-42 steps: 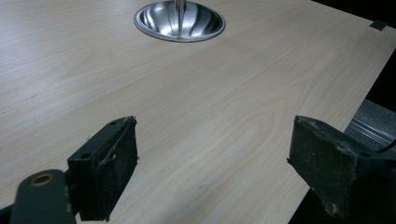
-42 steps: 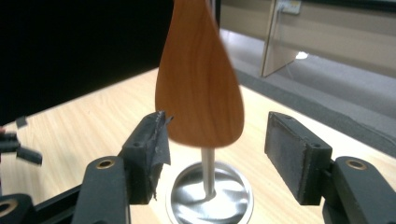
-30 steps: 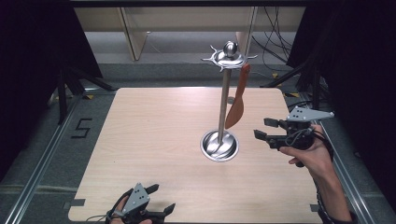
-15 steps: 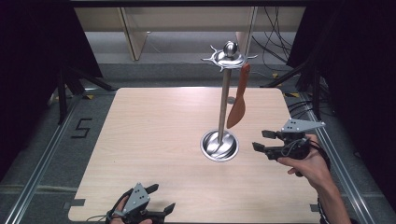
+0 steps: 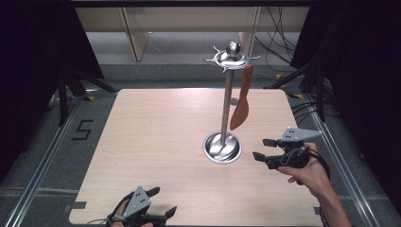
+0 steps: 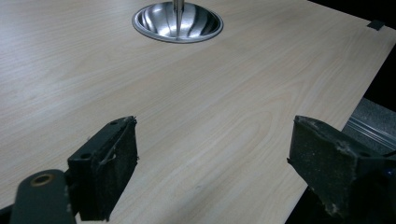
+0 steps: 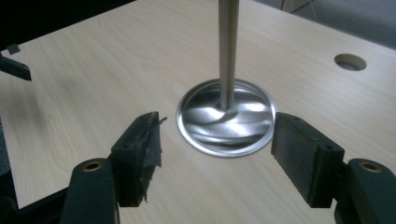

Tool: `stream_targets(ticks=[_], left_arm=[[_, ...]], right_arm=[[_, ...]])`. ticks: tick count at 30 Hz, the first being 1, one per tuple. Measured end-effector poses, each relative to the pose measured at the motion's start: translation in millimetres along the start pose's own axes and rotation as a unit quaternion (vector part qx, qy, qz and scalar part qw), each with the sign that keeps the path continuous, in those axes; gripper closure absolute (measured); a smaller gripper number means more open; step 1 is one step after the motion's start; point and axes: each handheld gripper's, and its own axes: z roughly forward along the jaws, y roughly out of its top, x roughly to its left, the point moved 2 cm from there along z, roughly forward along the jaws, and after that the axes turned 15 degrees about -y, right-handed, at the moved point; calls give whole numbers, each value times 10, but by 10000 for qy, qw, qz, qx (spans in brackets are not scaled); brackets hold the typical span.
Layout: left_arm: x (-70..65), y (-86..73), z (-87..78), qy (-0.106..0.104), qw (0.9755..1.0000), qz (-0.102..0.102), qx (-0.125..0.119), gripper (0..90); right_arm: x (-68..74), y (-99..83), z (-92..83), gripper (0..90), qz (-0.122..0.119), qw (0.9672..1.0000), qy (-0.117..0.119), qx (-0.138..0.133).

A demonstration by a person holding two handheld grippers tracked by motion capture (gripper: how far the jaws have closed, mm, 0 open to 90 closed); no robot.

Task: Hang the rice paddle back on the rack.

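Right gripper [image 5: 264,148]: jaws spread, nothing between them, and they have just been opening wider. It sits just beside the stand base [image 5: 222,147], on the side toward the table's right edge, low over the table [image 5: 156,137], pointing at the base. In the right gripper view the base [image 7: 226,117] fills the gap ahead of the jaws; pads not touching it.

Stand pole [image 5: 227,104] rises from the middle of the base, upright, with a hook crown [image 5: 231,57] on top. Orange spatula [image 5: 241,100] hangs from a hook on the crown, blade down, clear of the base and just beside the pole on the right gripper's side.

Left gripper [image 5: 161,204]: jaws spread, empty, at the near table edge, well apart from the base. In the left gripper view the base [image 6: 177,22] is far ahead, bare wood between.

Room: the table left of the base is open; a narrower strip lies between the base and the right edge. Cable hole [image 7: 350,61] in the table past the base.
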Motion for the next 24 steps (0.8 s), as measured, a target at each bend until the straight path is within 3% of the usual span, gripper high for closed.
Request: stream_targets(ticks=[5, 6, 7, 9, 16, 18, 19, 23, 24], left_arm=[[-2, -1, -1, 17, 10000, 6, 36, 148], [-3, -1, -1, -3, 10000, 18, 46, 147], [2, 2, -4, -17, 9999, 74, 75, 148], [-3, 1, -3, 9, 10000, 39, 46, 147], [-4, -5, 1, 4, 10000, 41, 74, 148], [-2, -6, 4, -22, 10000, 53, 55, 148], [-2, -5, 2, -7, 10000, 49, 65, 148], [7, -11, 19, -24, 10000, -8, 8, 148], [9, -13, 9, 26, 9999, 24, 94, 148]], right_arm=[[29, -105, 37, 332, 47, 9998, 62, 184], [12, -118, 52, 331, -84, 9998, 64, 140], [26, -137, 62, 330, -7, 9999, 52, 113], [29, -176, 82, 327, -131, 9998, 77, 139], [99, -257, 127, 320, -43, 9992, 195, 347], [105, -279, 148, 320, -174, 9989, 244, 355], [128, -294, 152, 320, -66, 9990, 231, 386], [138, -338, 182, 318, -147, 9989, 251, 356], [161, -361, 192, 317, 3, 9992, 211, 342]])
